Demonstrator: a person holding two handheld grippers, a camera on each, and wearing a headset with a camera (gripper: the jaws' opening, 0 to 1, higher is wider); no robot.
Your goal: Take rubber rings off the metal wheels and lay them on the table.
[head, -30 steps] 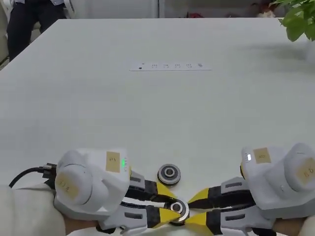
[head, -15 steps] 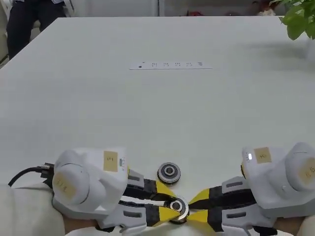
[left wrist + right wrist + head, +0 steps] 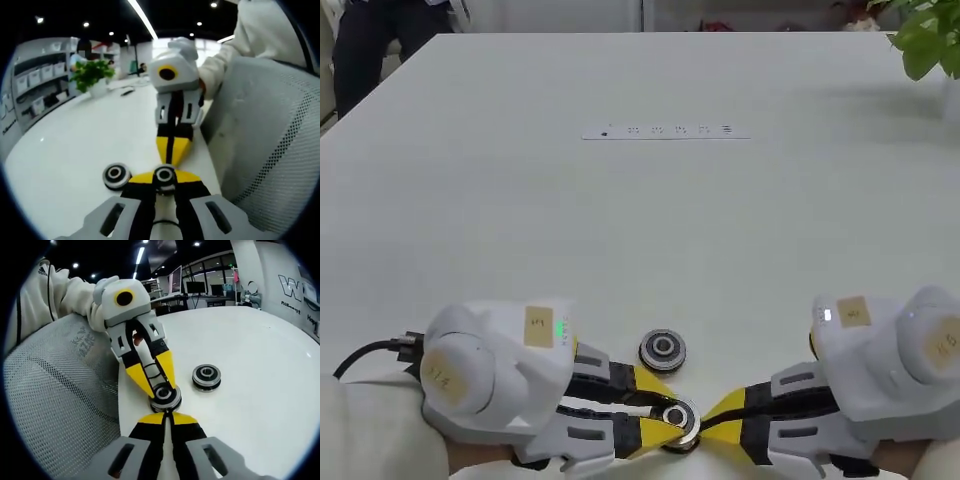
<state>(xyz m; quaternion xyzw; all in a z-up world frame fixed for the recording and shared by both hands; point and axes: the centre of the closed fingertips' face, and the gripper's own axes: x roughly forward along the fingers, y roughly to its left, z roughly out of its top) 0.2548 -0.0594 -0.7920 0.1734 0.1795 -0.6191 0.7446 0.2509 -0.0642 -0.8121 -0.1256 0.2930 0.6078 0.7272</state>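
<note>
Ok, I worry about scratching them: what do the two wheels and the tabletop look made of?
The loose wheel: glinting silver hub, likely steel; dull black outer band, probably rubber. The held wheel looks alike. Tabletop: smooth, pale, matte, maybe laminate; can't confirm.

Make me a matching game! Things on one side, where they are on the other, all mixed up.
Things:
1 nearer wheel
2 farther wheel
3 plant
4 white strip

Places:
A far right corner
B flat, mid-table
C pinched between left tongs and right tongs
D lying free on the table

Pairs: 1-C, 2-D, 3-A, 4-B
</note>
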